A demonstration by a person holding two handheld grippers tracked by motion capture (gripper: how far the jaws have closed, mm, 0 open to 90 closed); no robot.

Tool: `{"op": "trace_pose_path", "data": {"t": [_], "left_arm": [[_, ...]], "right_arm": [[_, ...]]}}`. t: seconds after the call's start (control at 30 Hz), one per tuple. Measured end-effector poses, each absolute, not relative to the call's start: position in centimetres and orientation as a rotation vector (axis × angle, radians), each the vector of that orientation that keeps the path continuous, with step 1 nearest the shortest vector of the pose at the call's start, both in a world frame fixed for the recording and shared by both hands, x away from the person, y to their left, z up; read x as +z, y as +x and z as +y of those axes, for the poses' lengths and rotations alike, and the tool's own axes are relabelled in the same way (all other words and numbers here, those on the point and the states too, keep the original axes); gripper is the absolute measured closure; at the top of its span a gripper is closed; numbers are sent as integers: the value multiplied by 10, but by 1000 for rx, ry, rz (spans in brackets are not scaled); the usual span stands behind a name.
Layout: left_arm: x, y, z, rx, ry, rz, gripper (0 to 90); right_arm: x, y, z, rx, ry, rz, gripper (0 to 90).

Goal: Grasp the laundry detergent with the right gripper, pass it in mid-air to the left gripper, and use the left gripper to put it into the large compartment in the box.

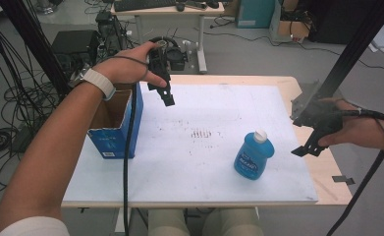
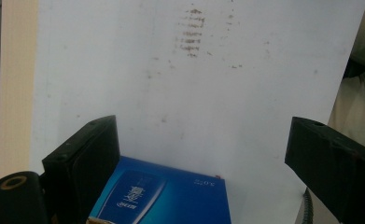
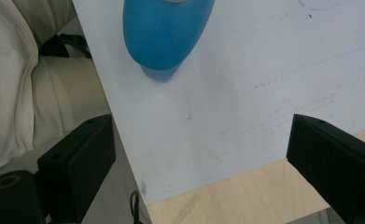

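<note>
Two grippers, both idle above the table (image 1: 278, 88). At far left, open blue box (image 1: 116, 125) upright on the white board's edge — light cardboard, probably easy to crush. Left gripper (image 1: 166, 93) hovered just beside it, jaws spread wide, nothing between them. Farther right, blue bottle (image 1: 253, 155) stood on the board, white cap on: smooth plastic, likely slippery, possibly part-full — best gripped across the narrower sides. Right gripper (image 1: 307, 147) well apart at the table's right edge, jaws gaping, empty.
</note>
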State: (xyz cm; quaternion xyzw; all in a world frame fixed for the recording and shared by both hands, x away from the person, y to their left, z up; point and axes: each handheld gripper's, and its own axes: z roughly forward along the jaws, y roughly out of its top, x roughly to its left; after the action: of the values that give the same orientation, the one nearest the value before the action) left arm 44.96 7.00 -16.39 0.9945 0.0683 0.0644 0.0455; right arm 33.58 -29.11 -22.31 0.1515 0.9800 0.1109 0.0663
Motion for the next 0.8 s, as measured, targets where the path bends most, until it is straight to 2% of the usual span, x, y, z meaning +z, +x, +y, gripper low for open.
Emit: {"op": "trace_pose_path", "data": {"t": [0.8], "left_arm": [[-165, 449, 72, 198, 3041, 212, 105]], "right_arm": [[-221, 333, -288, 331, 446, 2950, 81]]}}
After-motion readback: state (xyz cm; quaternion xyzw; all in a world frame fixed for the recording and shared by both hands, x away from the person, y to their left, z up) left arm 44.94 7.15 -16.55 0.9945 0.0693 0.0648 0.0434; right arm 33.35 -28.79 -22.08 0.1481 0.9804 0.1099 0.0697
